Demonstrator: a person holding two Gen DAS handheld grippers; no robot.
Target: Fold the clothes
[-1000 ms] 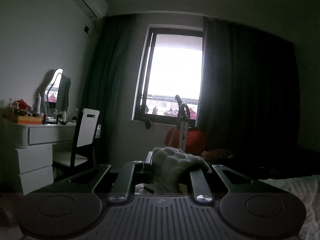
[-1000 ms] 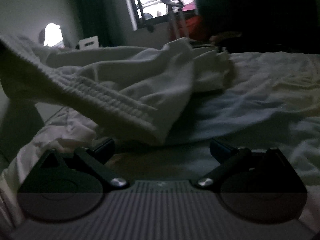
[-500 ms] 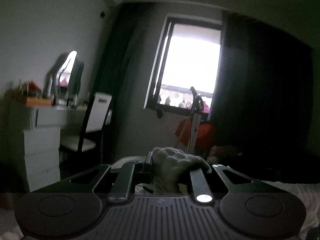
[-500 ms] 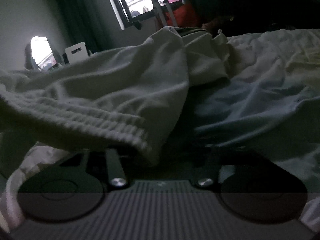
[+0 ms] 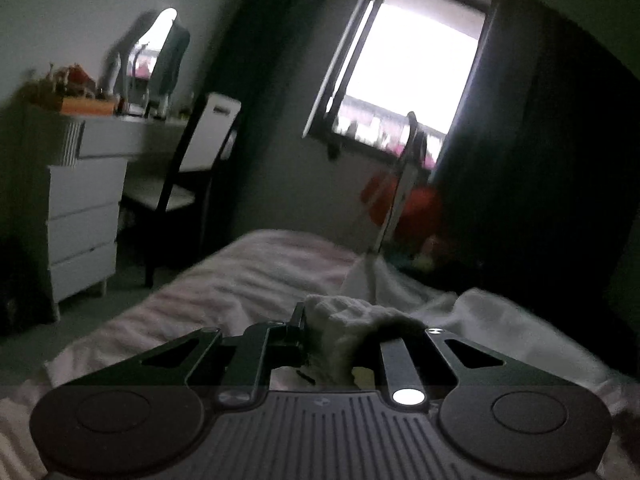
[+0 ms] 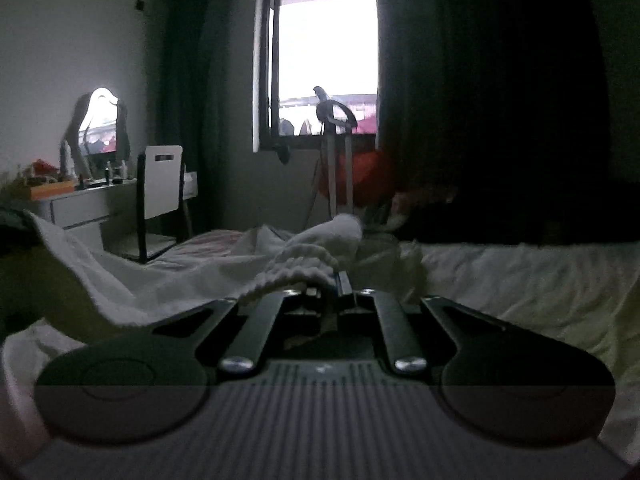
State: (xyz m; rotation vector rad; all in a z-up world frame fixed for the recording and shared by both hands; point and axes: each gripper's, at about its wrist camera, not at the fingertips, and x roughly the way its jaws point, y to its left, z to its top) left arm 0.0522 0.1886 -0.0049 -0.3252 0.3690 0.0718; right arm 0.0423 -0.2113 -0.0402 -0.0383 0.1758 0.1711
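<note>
Black chair (image 6: 158, 200) beside white dresser (image 5: 84, 208)

Both tongs (image 5: 340, 340) (image 6: 326, 292) are black, with ribbed grey bases, round side discs and silver screws

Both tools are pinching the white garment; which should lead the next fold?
Probably right: the right tool holds the white garment at its ribbed edge, with bed ahead. The left tool anchors a bunched corner.

Both your wrist cameras sit low and close over the rumpled pale bed (image 5: 224, 292), facing the bright dark-framed window (image 6: 326, 68); they share the white dresser (image 5: 80, 216) and arched mirror (image 6: 100, 124).
</note>
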